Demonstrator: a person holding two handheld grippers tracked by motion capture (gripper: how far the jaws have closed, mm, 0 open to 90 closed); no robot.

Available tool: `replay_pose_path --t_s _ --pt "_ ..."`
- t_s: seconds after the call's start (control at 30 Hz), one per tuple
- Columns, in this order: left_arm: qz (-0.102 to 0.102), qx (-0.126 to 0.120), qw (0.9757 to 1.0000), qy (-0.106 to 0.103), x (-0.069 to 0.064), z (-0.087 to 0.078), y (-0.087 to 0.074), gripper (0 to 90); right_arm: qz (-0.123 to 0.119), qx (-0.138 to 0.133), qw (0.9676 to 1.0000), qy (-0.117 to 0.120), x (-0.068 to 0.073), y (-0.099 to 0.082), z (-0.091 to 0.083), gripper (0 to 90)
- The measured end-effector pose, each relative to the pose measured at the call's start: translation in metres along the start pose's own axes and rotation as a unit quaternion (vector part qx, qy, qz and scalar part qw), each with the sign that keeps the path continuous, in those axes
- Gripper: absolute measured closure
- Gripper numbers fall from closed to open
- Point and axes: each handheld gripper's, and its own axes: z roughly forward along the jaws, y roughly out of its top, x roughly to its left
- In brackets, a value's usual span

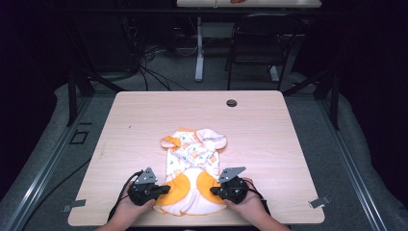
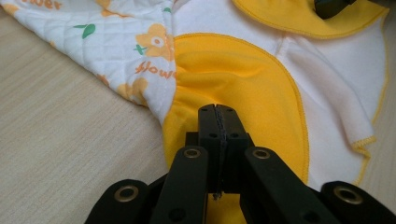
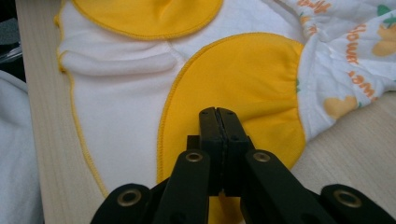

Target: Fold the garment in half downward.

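Observation:
A small baby garment [image 1: 195, 168], white with orange flower print and two yellow patches, lies flat near the table's front edge. My left gripper [image 1: 166, 188] is shut, its tips over the left yellow patch [image 2: 233, 74]. In the left gripper view, the jaws of that gripper [image 2: 218, 109] are pressed together, with no fabric visible between them. My right gripper [image 1: 213, 191] is also shut, and its tips [image 3: 218, 112] lie over the right yellow patch [image 3: 243, 79]. A hand holds each gripper from below.
The wooden table [image 1: 144, 120] has a round cable hole [image 1: 232, 103] at the back. Behind it stand a dark chair [image 1: 260, 43] and a second table's leg [image 1: 199, 48]. White cloth [image 3: 14, 154] hangs just past the table's front edge.

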Motion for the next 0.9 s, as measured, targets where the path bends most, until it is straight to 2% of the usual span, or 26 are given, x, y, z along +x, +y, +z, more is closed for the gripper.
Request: replay_pose_path --t_s 0.23,0.37,0.47,0.5,0.53,0.57,0.6,0.67,0.8,0.83,0.9 --pt "-0.001 0.002 1.0000 0.000 -0.002 -0.001 -0.001 90.0 -0.006 0.008 0.9999 0.006 0.006 0.000 -0.002 90.0" --pt "0.009 0.008 0.9999 -0.004 -0.002 -0.004 0.003 90.0 -0.007 0.013 0.9999 0.008 0.006 0.002 -0.003 90.0" --pt "0.008 -0.002 1.0000 0.000 0.003 -0.011 0.014 90.0 -0.009 0.010 0.9998 0.012 0.004 0.008 -0.008 90.0" --pt "0.018 -0.008 0.9998 0.009 0.007 -0.017 0.025 90.0 -0.011 0.009 0.9998 0.010 0.001 0.014 -0.012 90.0" --pt "0.018 -0.008 0.9998 0.009 0.007 -0.017 0.025 90.0 -0.011 0.009 0.9998 0.010 0.001 0.014 -0.012 90.0" --pt "0.022 -0.010 0.9996 0.011 0.010 -0.019 0.030 90.0 -0.015 0.011 0.9998 0.007 -0.002 0.019 -0.016 90.0" --pt "0.023 -0.011 0.9996 0.015 0.013 -0.022 0.036 90.0 -0.008 0.004 0.9999 0.009 -0.004 0.023 -0.018 90.0" --pt "0.024 -0.017 0.9994 0.020 0.020 -0.025 0.046 90.0 -0.016 0.005 0.9999 0.002 -0.009 0.033 -0.023 90.0" --pt "0.004 -0.018 0.9996 0.020 0.036 -0.025 0.063 89.9 -0.026 0.008 0.9995 -0.013 -0.023 0.053 -0.032 90.0" --pt "0.001 -0.015 0.9996 0.025 0.044 -0.022 0.070 89.8 -0.025 0.008 0.9995 -0.020 -0.030 0.062 -0.032 90.0" --pt "0.004 -0.015 0.9994 0.030 0.048 -0.021 0.073 89.9 -0.029 0.011 0.9991 -0.028 -0.034 0.066 -0.032 90.0"
